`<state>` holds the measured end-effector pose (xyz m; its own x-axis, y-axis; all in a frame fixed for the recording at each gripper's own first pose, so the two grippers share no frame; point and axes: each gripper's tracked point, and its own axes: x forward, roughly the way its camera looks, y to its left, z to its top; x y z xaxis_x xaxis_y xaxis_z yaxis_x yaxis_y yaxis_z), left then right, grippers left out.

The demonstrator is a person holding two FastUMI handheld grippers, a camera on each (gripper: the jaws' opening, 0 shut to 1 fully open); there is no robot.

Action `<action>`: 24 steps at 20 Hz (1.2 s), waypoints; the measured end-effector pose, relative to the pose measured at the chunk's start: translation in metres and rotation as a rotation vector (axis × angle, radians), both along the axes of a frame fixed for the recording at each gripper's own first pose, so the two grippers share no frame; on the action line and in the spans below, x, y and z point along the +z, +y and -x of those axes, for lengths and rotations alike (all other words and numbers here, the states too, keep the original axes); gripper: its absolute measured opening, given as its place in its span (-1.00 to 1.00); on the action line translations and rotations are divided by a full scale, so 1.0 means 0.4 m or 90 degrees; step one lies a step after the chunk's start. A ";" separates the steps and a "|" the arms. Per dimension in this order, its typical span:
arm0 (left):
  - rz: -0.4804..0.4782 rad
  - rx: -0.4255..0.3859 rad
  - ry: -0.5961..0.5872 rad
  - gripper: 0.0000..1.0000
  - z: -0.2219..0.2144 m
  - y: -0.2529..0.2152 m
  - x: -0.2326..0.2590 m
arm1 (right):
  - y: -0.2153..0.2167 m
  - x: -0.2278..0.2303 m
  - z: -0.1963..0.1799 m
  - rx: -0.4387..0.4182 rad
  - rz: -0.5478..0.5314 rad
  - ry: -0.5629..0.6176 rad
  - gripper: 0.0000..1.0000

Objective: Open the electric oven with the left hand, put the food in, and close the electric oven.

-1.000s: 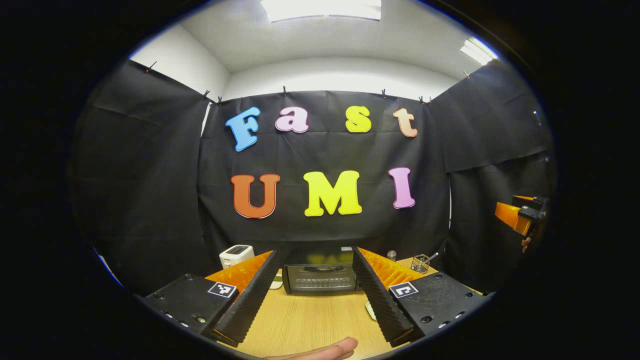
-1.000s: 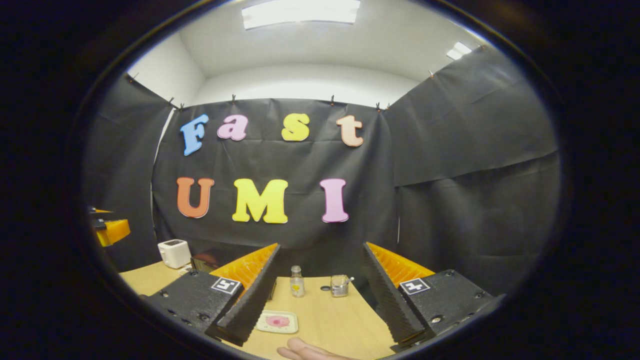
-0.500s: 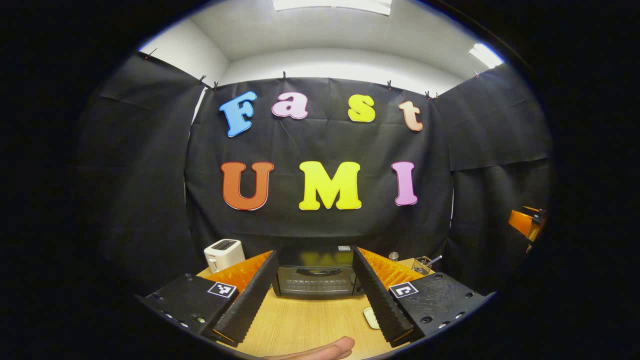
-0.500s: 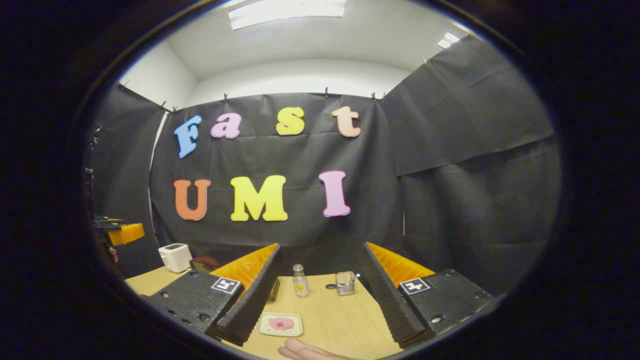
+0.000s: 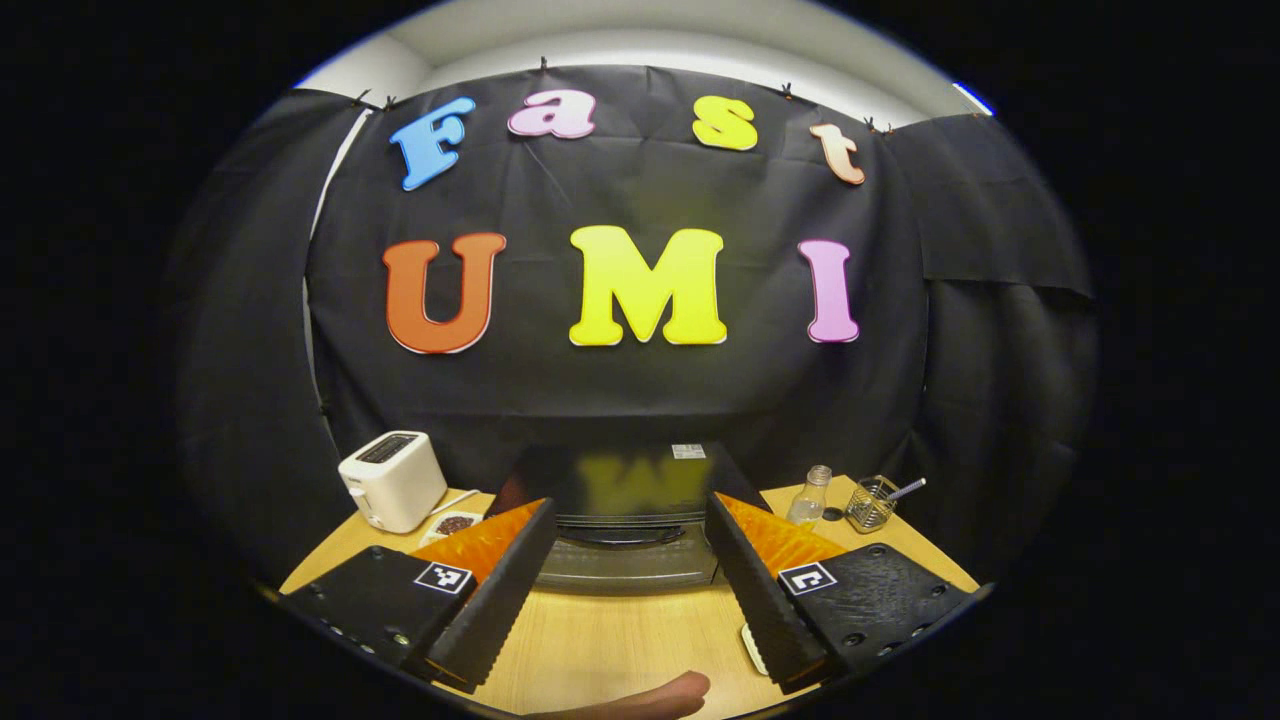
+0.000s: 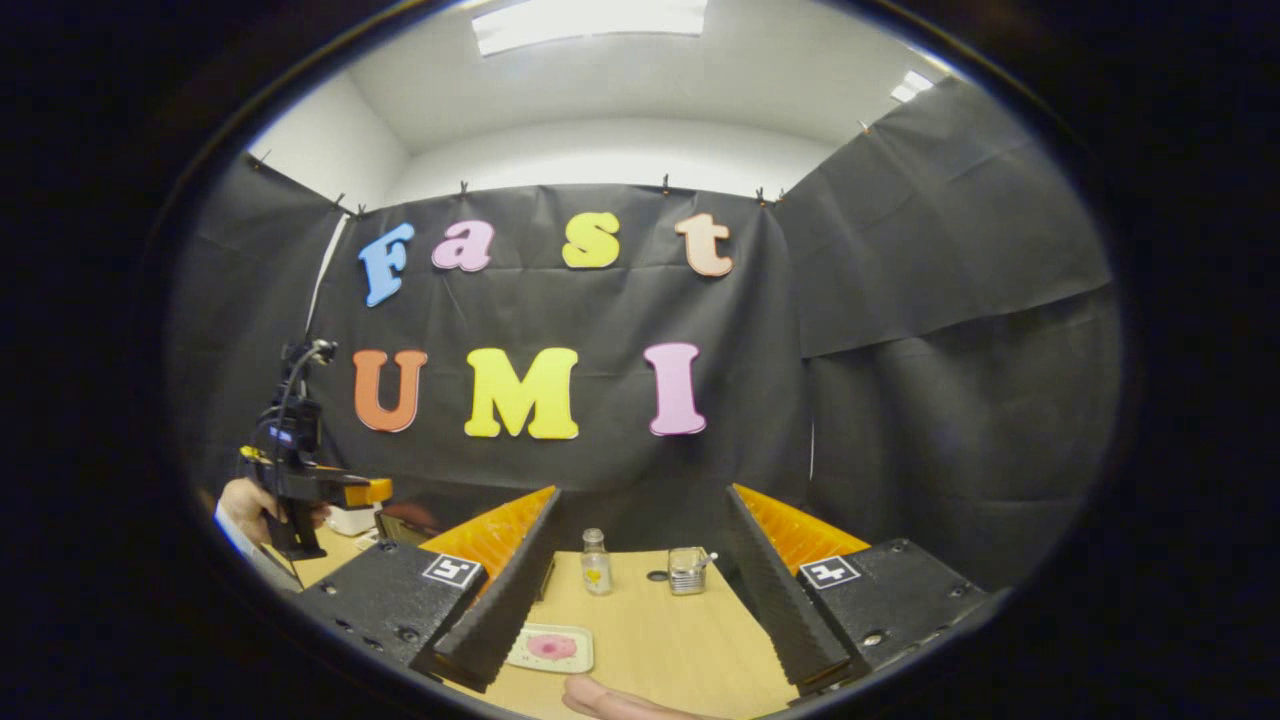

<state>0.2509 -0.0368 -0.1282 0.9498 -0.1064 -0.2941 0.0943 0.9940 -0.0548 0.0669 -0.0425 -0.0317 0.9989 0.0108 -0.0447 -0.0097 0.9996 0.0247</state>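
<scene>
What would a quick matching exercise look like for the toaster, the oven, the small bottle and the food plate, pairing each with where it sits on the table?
Things:
1. toaster
2. oven
3. small bottle
4. food plate

Places:
A. between the open left tongs, door shut
B. beside the wire cup
C. back left of the table
D. nearest the right tongs

Pairs: 1-C, 2-A, 3-B, 4-D
</scene>
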 end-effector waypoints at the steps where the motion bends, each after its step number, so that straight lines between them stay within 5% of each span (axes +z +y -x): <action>1: -0.006 -0.001 0.010 0.91 -0.029 -0.003 -0.021 | -0.011 -0.003 0.002 -0.004 0.004 -0.001 1.00; 14: -0.013 0.021 0.164 0.91 -0.224 0.018 -0.280 | -0.093 -0.048 -0.005 -0.034 0.002 0.014 1.00; 19: -0.039 0.037 0.152 0.93 -0.248 0.025 -0.303 | -0.090 -0.074 -0.014 -0.031 0.000 0.025 1.00; 20: -0.037 0.028 0.130 0.75 -0.269 0.020 -0.300 | -0.086 -0.077 -0.013 -0.026 0.000 0.028 1.00; 21: -0.036 0.025 0.145 0.91 -0.256 0.018 -0.312 | -0.084 -0.077 -0.011 -0.023 0.000 0.028 1.00; 24: -0.031 0.021 0.127 0.94 -0.253 0.022 -0.304 | -0.087 -0.073 -0.003 -0.022 0.004 0.025 1.00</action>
